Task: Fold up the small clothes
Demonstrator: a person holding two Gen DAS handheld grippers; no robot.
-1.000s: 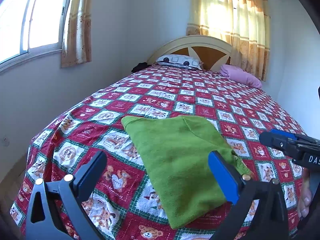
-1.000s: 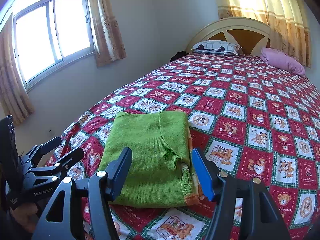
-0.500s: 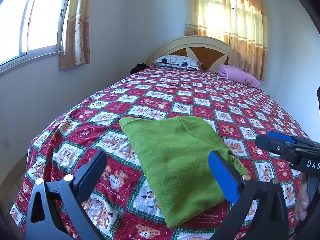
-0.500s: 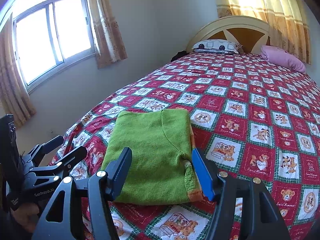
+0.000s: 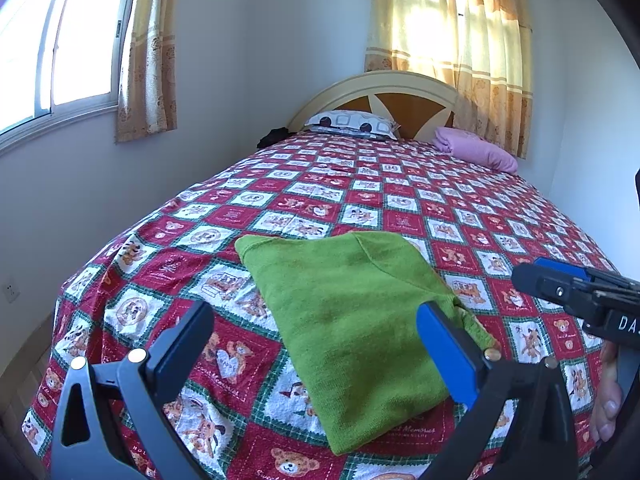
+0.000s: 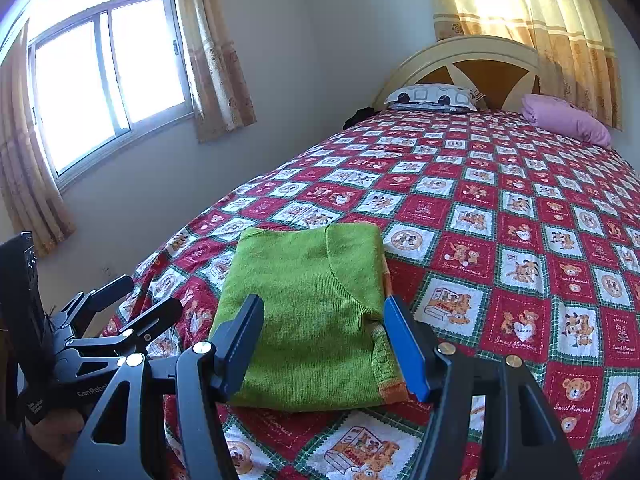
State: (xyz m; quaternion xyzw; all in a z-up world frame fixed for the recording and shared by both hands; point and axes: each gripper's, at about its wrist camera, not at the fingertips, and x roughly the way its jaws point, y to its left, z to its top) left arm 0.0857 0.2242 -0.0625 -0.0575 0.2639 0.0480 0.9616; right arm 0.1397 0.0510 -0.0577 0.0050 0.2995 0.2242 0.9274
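Nothing moved; both tongs (image 5: 316, 344) (image 6: 324, 344) open, empty.

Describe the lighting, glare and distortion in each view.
Left wrist: the side window is blown out white, sunlit yellow curtains glow, walls bow from fisheye. Right wrist: the window glares too; the folded green knit garment stays sharp and evenly lit.

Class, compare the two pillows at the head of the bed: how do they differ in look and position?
1. The left pillow is white with a grey and black pattern; the right pillow is plain pink.
2. The patterned pillow lies in front of the headboard; the pink pillow lies off to the right, below the curtain.

Both rest on the red patterned bedspread at the bed's far end.
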